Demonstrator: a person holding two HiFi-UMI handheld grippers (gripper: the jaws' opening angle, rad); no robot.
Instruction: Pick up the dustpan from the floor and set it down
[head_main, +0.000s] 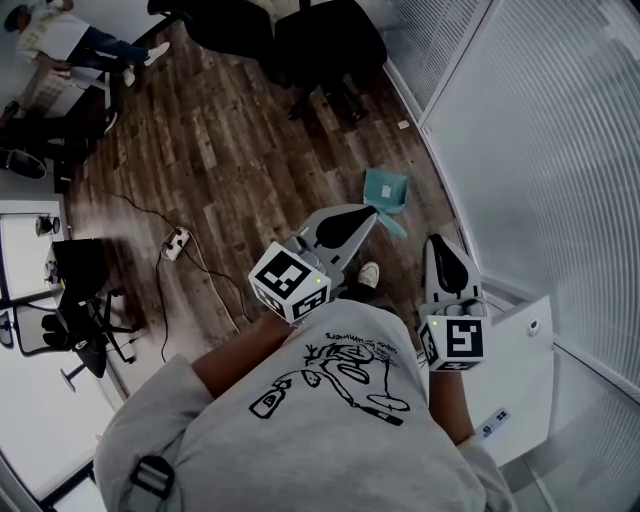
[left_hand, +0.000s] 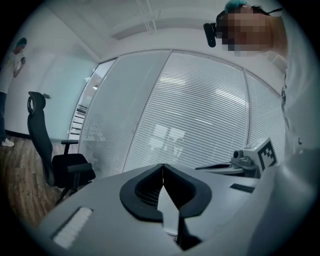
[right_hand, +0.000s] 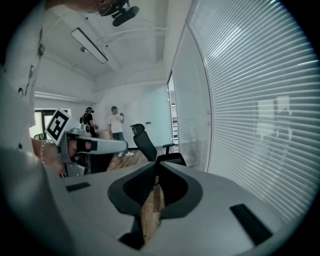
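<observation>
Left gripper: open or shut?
Shut. In the left gripper view, the grey left gripper has its black pads meeting at the tips, nothing between them.

The floor (head_main: 230, 130) is laid in dark, grainy wood planks, and the dustpan (head_main: 386, 190) is seen as smooth teal plastic. The left gripper (left_hand: 162, 166) and right gripper (right_hand: 156, 177) are cased in matt grey plastic with black linings. The sweatshirt (head_main: 330, 440) is seen as soft grey cloth.

Cool, even light through the slatted blinds (right_hand: 260, 100); ceiling lamp (right_hand: 90, 45) lit. Wood floor (head_main: 230, 150) shows pale glare, shadows faint. Head view sharp at centre, stretched toward edges. Both gripper views fisheye with black corners (window frames (left_hand: 145, 115) bow hard). Right gripper (right_hand: 156, 176) close to lens, slightly soft.
</observation>
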